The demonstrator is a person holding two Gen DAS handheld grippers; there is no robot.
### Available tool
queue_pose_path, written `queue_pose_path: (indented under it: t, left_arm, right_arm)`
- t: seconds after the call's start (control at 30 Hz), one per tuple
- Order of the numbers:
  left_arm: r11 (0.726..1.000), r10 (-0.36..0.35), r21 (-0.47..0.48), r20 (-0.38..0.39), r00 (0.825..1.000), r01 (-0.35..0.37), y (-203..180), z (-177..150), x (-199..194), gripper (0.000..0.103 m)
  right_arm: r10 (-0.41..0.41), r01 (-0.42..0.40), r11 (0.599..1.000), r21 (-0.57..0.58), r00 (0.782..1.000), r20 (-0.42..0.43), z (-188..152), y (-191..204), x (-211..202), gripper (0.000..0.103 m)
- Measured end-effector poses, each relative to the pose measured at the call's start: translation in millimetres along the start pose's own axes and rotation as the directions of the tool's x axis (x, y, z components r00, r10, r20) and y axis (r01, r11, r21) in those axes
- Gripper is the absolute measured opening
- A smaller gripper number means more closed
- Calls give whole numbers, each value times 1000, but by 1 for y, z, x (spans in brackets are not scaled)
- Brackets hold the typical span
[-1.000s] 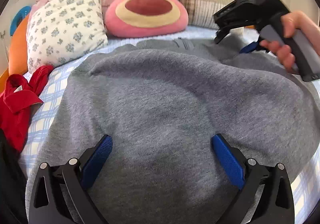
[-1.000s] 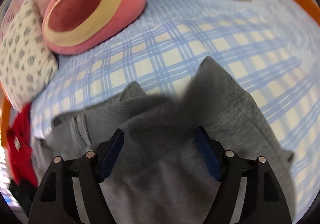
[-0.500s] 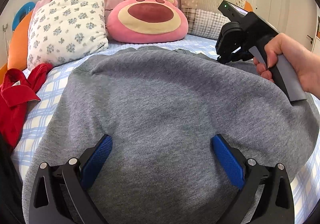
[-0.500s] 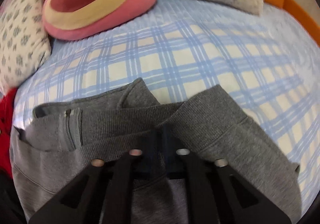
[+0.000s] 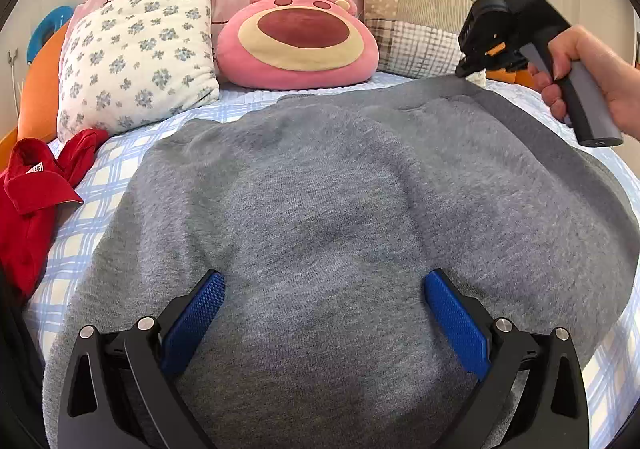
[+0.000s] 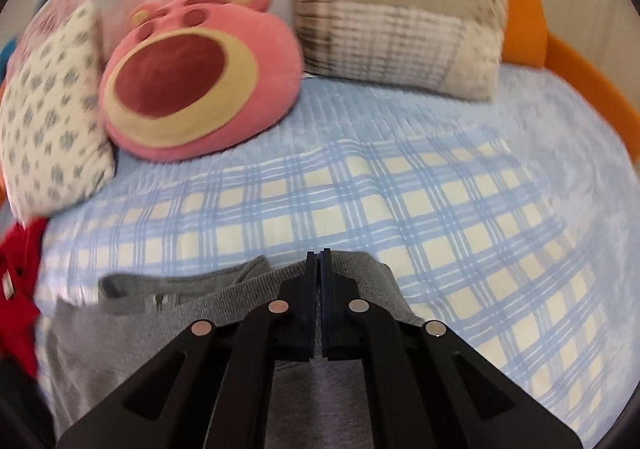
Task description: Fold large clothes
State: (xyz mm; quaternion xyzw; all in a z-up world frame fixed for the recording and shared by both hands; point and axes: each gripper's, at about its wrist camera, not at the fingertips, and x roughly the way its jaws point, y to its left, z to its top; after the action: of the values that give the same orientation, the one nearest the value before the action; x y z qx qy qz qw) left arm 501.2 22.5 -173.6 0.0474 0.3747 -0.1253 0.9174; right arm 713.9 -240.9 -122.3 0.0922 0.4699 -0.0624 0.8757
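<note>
- Left wrist view: the grey sweatshirt (image 5: 340, 217) lay spread over the checked bedsheet (image 5: 96, 185), on the near side of the pink bear cushion (image 5: 298, 45).
- The left gripper (image 5: 320, 313) hovered with jaws wide, blue pads to either side and nothing between them; it had kept its station over the near part of the cloth.
- To the right of the bear cushion, the right gripper (image 5: 466, 71) had closed on the sweatshirt's far ribbed edge and lifted it; a second before, it stood lower with jaws apart. A hand (image 5: 592, 73) gripped its handle.
- Judgement: the grasp was made, so the far edge looked ready to be drawn over for a fold.
- A red garment (image 5: 32, 193) lay well left of the bear cushion, beside the sweatshirt's left edge.
- Right wrist view: the right gripper (image 6: 319, 273) was pinched shut on the ribbed hem (image 6: 256, 289), fabric caught between the pads.
- Bare bedsheet (image 6: 400, 189) stretched between the held edge and the bear cushion (image 6: 196, 77), and further to the cushion's right.
- The floral pillow (image 6: 48, 121) and patchwork pillow (image 6: 396, 29) flanked the bear cushion; the picture was blurred.
</note>
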Motion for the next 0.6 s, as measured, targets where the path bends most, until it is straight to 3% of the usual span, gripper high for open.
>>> queue_pose_path:
  t: [0.17, 0.3, 0.5, 0.57, 0.6]
  left_arm:
    - [1000, -4, -7, 2, 1000, 4, 1, 0, 1, 101]
    - [1000, -5, -10, 7, 1000, 5, 1, -1, 1, 101]
    - [1000, -2, -9, 6, 1000, 2, 0, -1, 1, 101]
    - [1000, 5, -5, 5, 1000, -5, 0, -1, 2, 101]
    - [1000, 9, -1, 5, 1000, -9, -1, -1, 1, 101]
  right_arm:
    - [14, -14, 1000, 0, 999, -51, -14, 2, 40, 2]
    - [13, -20, 999, -30, 980, -200, -28, 5, 65, 6]
    - [82, -101, 985, -140, 988, -134, -50, -19, -19, 7]
    - [75, -94, 981, -167, 990, -118, -62, -41, -47, 53]
    - [45, -59, 982, -181, 996, -83, -68, -54, -61, 96]
